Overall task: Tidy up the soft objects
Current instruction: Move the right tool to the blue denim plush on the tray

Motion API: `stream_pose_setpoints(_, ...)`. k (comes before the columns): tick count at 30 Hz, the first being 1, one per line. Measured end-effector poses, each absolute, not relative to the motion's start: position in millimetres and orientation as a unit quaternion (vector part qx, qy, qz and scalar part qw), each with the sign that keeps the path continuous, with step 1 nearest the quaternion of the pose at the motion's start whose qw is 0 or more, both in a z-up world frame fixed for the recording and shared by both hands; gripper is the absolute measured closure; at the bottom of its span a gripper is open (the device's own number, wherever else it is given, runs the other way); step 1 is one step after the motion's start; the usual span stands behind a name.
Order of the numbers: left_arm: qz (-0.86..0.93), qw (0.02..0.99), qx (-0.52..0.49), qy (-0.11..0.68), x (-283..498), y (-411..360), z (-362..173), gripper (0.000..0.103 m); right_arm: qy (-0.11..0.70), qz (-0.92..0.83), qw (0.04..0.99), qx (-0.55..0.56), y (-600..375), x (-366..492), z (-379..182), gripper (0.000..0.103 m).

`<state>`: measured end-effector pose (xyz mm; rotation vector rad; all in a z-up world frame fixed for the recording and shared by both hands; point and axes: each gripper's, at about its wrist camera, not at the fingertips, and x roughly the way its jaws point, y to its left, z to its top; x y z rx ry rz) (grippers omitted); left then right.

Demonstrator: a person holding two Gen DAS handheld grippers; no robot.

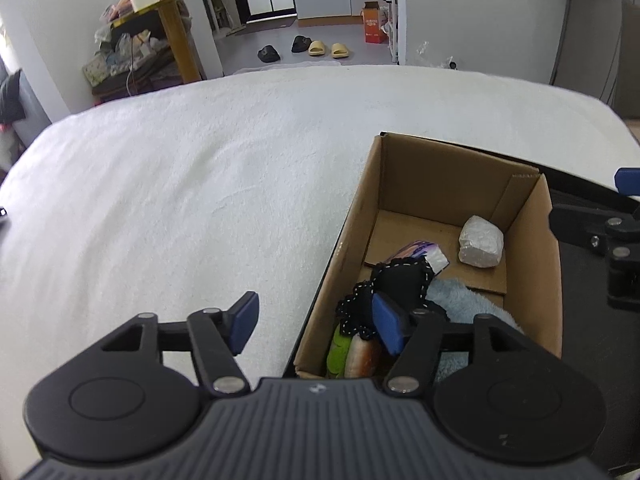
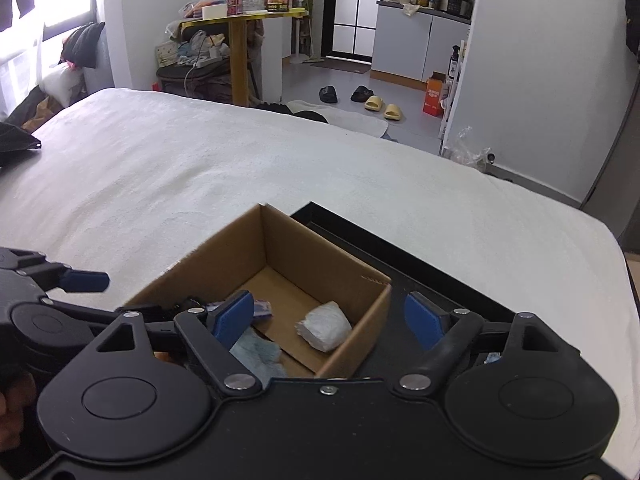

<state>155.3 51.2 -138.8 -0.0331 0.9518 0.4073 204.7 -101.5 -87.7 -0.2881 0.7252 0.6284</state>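
We see the white bed [image 1: 180, 184] bare left of the cardboard box [image 1: 352, 240]; its far floor open, near end crammed with soft things.

box [image 1: 532, 240] brown | inside box: bundle [image 1: 481, 247] white; cloth [image 1: 394, 280] black, white dashed stitching; towel [image 1: 460, 300] pale blue | under box: blanket [image 1: 180, 184] white | pads [image 1: 245, 322] blue

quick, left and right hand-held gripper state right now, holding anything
Left hand-held gripper: open, holding nothing, over the near end of the cardboard box.
Right hand-held gripper: open, holding nothing, above the box's other side.
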Motion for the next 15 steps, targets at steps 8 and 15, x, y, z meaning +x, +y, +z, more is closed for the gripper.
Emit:
stream_pose_setpoints(8,0.208,0.865,0.019,0.456,154.8,47.3,-129.7,0.037,0.354,0.299,0.879,-0.113,-136.1,224.6,-106.7,0.017)
stream_pose_setpoints(15,0.216,0.858,0.068,0.461,169.8,30.7,-127.5,0.031,0.364,0.29,0.883,-0.056,-161.1,235.2,-128.3,0.016)
